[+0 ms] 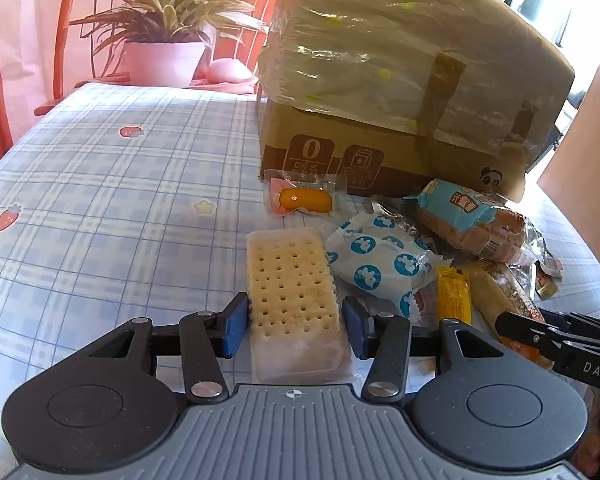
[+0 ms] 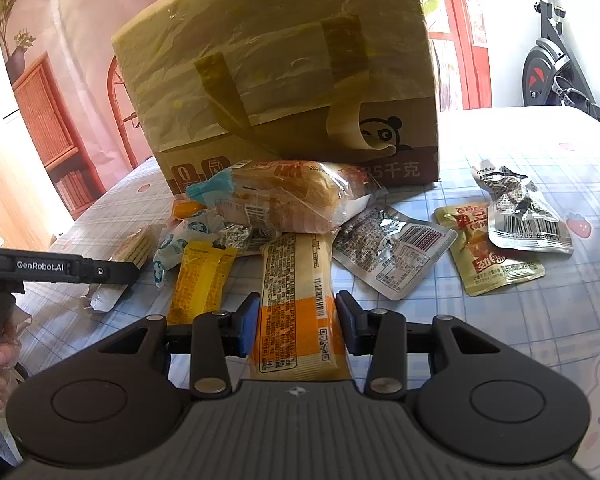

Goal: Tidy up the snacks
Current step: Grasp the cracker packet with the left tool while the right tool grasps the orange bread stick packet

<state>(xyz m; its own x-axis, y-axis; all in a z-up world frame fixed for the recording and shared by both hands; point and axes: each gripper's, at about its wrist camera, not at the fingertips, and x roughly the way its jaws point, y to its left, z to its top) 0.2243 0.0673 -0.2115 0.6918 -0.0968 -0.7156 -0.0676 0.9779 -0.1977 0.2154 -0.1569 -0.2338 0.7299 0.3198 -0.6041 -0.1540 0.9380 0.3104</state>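
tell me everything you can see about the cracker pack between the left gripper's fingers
The cracker pack is a pale, hole-dotted rectangular cracker in clear plastic wrap, lying flat on the checked tablecloth. It sits between the left gripper fingers, its blue pads close at both sides. Its far right edge meets the blue-dotted white packet.

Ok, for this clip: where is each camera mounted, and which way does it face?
Left wrist: behind the left gripper, facing the cardboard box; jaws straddle the cracker pack; the right gripper enters at right.
Right wrist: behind the right gripper, facing the same box; jaws straddle the orange-and-cream packet; the left gripper enters at left.
Shared: box, blue-spotted packet.
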